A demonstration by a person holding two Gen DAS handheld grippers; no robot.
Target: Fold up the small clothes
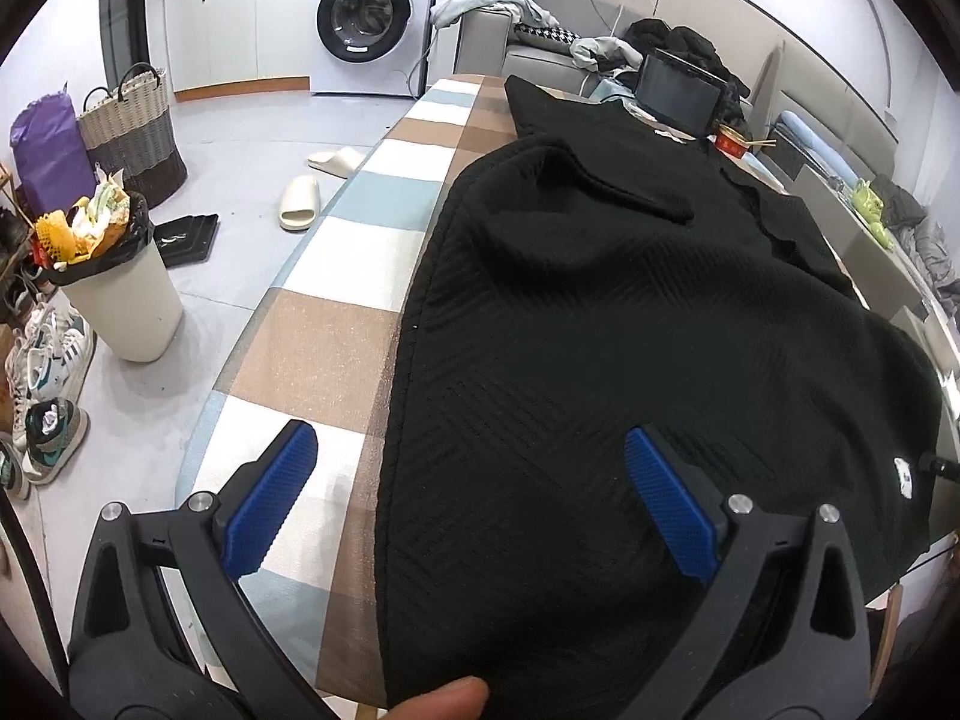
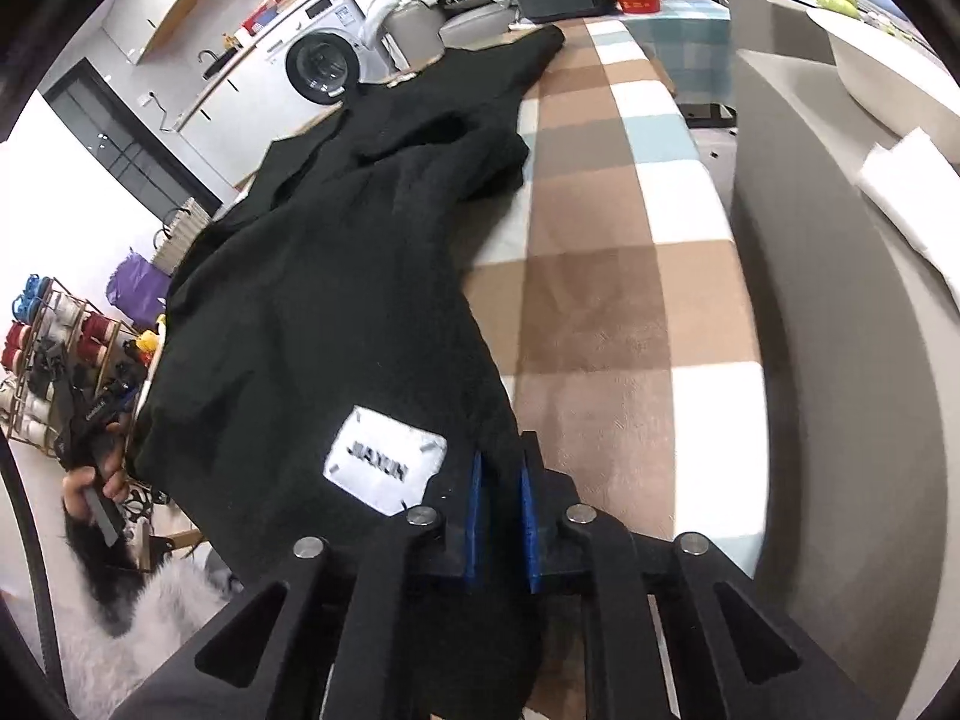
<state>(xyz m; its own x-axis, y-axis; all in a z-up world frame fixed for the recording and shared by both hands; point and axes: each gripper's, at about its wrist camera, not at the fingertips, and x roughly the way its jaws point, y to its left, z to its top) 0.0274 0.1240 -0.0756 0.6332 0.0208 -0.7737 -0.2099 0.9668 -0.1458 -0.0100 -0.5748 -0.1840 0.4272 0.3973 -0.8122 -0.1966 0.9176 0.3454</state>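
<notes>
A black knitted garment (image 1: 600, 312) lies spread along the checked tablecloth (image 1: 336, 336). My left gripper (image 1: 471, 504) is open, its blue pads on either side of the garment's near left edge, just above the cloth. In the right wrist view the same garment (image 2: 336, 300) shows a white label (image 2: 384, 459) near its hem. My right gripper (image 2: 501, 492) is shut on the garment's hem corner beside the label and holds it slightly raised over the tablecloth (image 2: 606, 312).
A tablet (image 1: 678, 97) and a red bowl (image 1: 733, 143) stand at the table's far end. A bin (image 1: 120, 294), baskets, shoes and slippers are on the floor to the left. A washing machine (image 1: 372, 18) is at the back. A grey sofa (image 2: 840, 312) lies right of the table.
</notes>
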